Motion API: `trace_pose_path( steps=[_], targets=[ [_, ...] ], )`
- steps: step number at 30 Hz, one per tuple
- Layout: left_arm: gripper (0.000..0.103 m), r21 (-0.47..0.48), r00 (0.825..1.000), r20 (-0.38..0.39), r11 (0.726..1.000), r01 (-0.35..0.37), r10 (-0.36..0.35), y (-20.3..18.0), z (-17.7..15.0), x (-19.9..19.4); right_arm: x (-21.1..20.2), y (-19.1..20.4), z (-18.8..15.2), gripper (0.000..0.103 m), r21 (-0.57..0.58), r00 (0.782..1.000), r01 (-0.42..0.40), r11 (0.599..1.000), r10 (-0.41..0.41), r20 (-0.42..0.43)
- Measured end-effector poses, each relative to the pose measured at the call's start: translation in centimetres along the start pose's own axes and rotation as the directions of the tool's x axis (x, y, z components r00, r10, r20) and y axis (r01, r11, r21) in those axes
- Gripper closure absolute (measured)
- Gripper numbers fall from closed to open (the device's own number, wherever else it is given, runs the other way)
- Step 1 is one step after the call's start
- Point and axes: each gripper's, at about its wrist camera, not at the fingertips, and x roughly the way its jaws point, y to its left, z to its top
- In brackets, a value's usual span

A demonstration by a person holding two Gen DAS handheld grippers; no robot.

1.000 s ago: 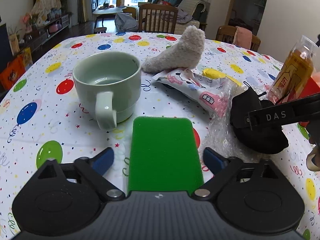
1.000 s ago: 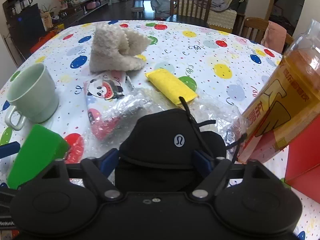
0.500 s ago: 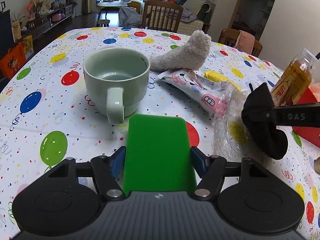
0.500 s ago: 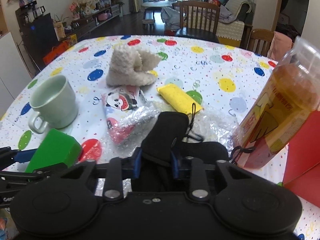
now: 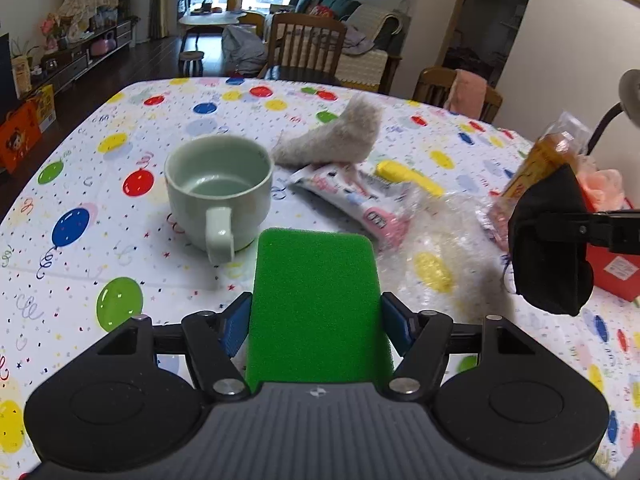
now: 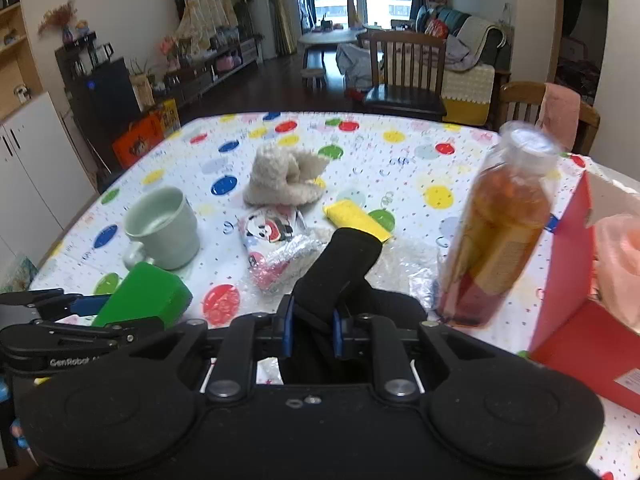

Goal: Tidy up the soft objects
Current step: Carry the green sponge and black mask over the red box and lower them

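My left gripper (image 5: 316, 328) is shut on a green sponge (image 5: 316, 300) and holds it above the table; the sponge also shows in the right wrist view (image 6: 144, 300). My right gripper (image 6: 310, 330) is shut on a black cap (image 6: 340, 268), lifted off the table; the cap hangs at the right in the left wrist view (image 5: 552, 240). A fluffy beige sock (image 6: 284, 178), a yellow sponge (image 6: 356, 218), a panda snack pack (image 6: 276, 240) and bubble wrap (image 5: 440, 248) lie on the table.
A pale green mug (image 5: 218, 188) stands left of centre. A bottle of orange drink (image 6: 500, 232) stands at the right beside a red box (image 6: 576, 280) holding something pink. The balloon-print tablecloth (image 5: 80, 200) covers the table. Chairs stand behind.
Both grippers closed on their objects and rose: the left on the green sponge, the right on the black cap, which came up off the bubble wrap.
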Motion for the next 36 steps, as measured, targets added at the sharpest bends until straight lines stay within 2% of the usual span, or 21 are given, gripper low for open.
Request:
trace_pose_path(
  steps=[8,15,23,28,36],
  targets=[
    [0.035,0.025,0.998,0.007,0.997,0.07,-0.07,-2.3,1.5,-3.2,-5.6,-2.1,-0.4,0.086,0.1,0.998,-0.035,0.994,0.03,0.055],
    [0.035,0.067,0.991,-0.001,0.989,0.135,-0.135,-5.8,3.3,-5.3,-9.9,-4.6,-0.8,0.086,0.18,0.996,-0.045,0.983,0.031,0.08],
    [0.035,0.132,0.97,-0.004,0.961,0.241,-0.243,-11.3,5.8,-7.0,-14.4,-8.5,-1.4,0.086,0.266,0.993,-0.057,0.962,0.027,0.117],
    [0.035,0.19,0.96,0.015,0.944,0.271,-0.279,-15.1,7.3,-7.3,-16.6,-11.6,-1.2,0.086,0.285,0.99,-0.044,0.958,0.003,0.144],
    [0.035,0.255,0.943,-0.005,0.912,0.322,-0.332,-20.9,9.7,-6.4,-19.0,-16.7,-0.2,0.086,0.29,0.984,0.005,0.957,-0.056,0.17]
  ],
)
